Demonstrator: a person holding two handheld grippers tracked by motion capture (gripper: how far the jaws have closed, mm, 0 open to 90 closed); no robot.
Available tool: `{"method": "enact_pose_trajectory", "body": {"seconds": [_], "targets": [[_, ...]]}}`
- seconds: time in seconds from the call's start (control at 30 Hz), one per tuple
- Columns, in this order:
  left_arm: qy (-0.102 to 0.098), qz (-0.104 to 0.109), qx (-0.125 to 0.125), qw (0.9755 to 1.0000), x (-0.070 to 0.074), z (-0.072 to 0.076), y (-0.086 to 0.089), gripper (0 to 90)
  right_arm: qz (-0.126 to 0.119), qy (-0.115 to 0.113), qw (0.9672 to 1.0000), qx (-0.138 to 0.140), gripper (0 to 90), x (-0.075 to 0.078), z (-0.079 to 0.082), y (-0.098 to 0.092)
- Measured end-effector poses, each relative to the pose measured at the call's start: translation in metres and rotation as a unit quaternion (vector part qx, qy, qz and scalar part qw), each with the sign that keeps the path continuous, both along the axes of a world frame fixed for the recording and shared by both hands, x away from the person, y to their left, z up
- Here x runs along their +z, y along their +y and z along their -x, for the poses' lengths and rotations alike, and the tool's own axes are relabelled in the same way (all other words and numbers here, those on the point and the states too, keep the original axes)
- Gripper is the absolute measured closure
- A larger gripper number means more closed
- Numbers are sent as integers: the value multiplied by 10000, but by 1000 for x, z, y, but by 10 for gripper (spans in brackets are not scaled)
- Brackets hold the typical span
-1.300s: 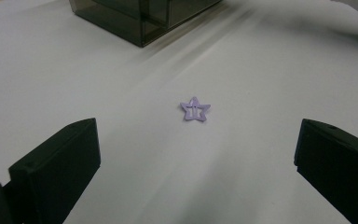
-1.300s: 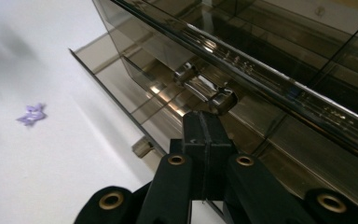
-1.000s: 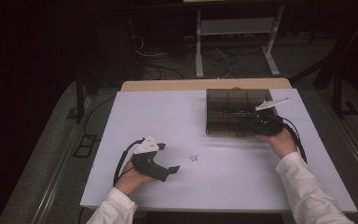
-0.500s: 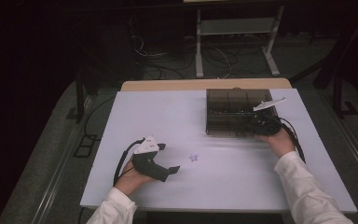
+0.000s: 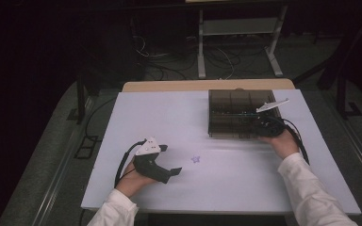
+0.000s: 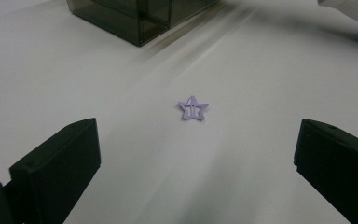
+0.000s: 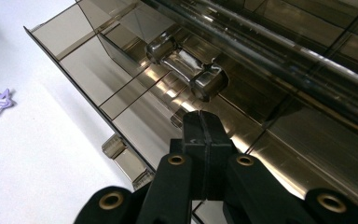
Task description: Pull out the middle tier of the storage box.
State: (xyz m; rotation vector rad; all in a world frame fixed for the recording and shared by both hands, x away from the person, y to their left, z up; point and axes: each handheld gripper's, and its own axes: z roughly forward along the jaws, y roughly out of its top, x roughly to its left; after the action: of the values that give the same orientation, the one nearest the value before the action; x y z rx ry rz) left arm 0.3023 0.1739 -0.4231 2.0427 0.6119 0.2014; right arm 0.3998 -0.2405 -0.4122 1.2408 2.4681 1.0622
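The left gripper gapes wide and empty near the purple star on bare surface. Far right, the right gripper, pressed closed and empty, rests on the smoky box lid.

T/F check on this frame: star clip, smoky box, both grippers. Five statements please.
1. The small lilac star-shaped hair clip lies flat on the white table. True.
2. The left gripper is clamped on the clip. False: its jaws stand wide apart, the clip ahead of them.
3. The right gripper has its jaws closed together. True.
4. The smoky transparent plastic compartment box sits at the table's left edge. False: it is on the right, far side.
5. The clip is inside the box. False: it lies on the table.
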Motion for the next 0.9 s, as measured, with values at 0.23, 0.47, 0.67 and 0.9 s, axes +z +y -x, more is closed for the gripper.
{"method": "enact_pose_trajectory", "body": {"seconds": [0.23, 0.47, 0.67, 0.9], "targets": [[-2, -4, -2, 10000, 0, 0, 0, 0, 12, 33, 10000, 10, 894, 1, 3, 0], [-4, -10, 4, 10000, 0, 0, 0, 0, 21, 52, 10000, 44, 894, 1, 4, -1], [-14, -2, -4, 10000, 0, 0, 0, 0, 21, 73, 10000, 58, 894, 1, 7, 0], [-6, 6, 1, 10000, 1, 0, 0, 0, 17, 83, 9999, 75, 894, 1, 9, 0]]}}
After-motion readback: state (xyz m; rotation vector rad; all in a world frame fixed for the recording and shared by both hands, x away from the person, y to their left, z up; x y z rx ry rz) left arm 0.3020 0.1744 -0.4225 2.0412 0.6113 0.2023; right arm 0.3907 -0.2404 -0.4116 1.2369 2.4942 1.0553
